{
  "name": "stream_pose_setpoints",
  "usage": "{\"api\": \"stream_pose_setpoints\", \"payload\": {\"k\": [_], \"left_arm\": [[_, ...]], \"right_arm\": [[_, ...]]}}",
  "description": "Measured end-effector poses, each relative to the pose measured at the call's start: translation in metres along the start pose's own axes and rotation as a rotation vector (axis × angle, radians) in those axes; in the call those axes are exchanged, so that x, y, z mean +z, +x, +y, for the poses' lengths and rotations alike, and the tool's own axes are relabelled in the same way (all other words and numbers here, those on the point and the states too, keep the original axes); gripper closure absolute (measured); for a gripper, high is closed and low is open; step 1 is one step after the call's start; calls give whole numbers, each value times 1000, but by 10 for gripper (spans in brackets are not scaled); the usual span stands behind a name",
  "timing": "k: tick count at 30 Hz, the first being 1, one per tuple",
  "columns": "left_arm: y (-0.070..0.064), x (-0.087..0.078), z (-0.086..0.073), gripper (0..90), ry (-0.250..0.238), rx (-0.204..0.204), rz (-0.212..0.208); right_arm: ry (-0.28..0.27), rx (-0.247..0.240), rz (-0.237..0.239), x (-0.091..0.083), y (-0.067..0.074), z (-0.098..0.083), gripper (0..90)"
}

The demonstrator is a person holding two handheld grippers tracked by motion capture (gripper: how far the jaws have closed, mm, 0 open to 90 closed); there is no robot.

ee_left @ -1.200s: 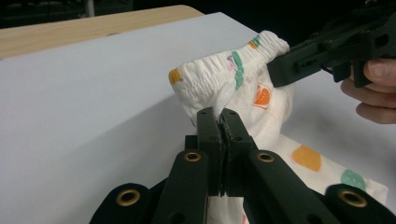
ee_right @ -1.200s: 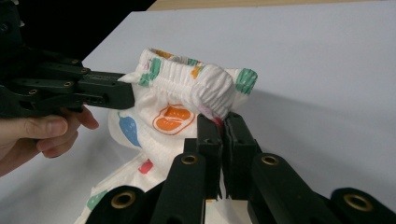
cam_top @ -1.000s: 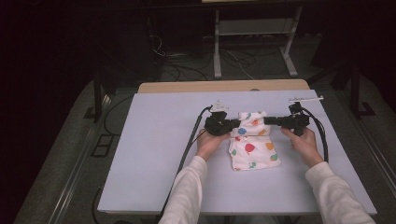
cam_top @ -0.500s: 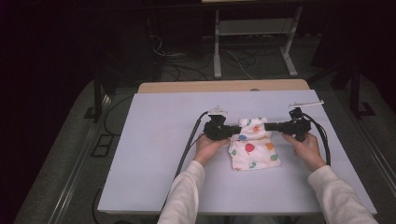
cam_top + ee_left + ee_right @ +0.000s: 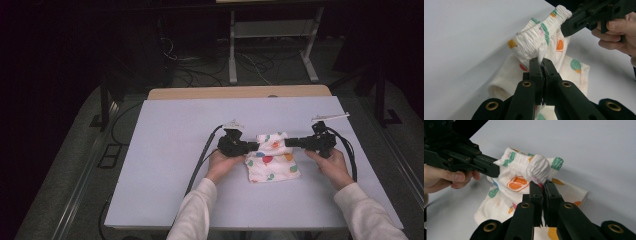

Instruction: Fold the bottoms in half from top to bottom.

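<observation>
White cotton printed with small coloured shapes made up the little pair of shorts [image 5: 271,156] that lay near the middle of the pale tabletop [image 5: 165,150], towards the person's side. Its elastic waistband [image 5: 541,32] was lifted off the surface and bunched, while the legs lay flat below it. The left tongs [image 5: 254,146] were closed on one end of that gathered band; in the left gripper view the two black jaws met tight with a tuft of fabric pinched between their tips. The right tongs [image 5: 287,142] were closed on the other end in the same manner, and in the right gripper view the ruched edge bulged just above the shut jaws. Both tongs pointed inward towards each other, level with the tabletop, each steered by a hand [image 5: 222,162] behind it.

Judging from this, the work in hand was a fold or a lift of the garment by its waistband. The chief risk lay in how little cloth each pinch held: a bite at the very edge of a stretchy band could slip free if the hands pulled apart, since the elastic would draw back. One end loosed alone would leave the shorts hanging askew from the other tongs. Uneven lifting could also drag the flat legs across the surface and spoil the layers beneath.
</observation>
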State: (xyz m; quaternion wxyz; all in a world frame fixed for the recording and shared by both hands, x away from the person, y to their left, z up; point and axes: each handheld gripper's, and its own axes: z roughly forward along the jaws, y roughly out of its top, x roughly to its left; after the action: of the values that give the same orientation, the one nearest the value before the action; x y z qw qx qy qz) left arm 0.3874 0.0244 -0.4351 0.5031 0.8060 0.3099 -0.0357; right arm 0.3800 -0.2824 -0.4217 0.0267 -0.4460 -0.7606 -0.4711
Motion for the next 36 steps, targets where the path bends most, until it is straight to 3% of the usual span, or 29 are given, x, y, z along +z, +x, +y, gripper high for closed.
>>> {"api": "stream_pose_setpoints", "payload": {"k": [13,23,28,31,36], "left_arm": [[-8,1,-7,867,42,34,-25],[-14,5,-10,867,73,75,-38],[-16,4,-10,868,84,91,-42],[-17,4,-9,868,86,94,-44],[-19,5,-10,868,92,107,-47]], "right_arm": [[49,5,-4,-1,2,-12,854],[85,44,11,-4,1,-20,836],[114,69,31,-8,0,-22,690],[99,75,51,-14,-2,-23,607],[51,84,69,-22,-4,-21,601]]}}
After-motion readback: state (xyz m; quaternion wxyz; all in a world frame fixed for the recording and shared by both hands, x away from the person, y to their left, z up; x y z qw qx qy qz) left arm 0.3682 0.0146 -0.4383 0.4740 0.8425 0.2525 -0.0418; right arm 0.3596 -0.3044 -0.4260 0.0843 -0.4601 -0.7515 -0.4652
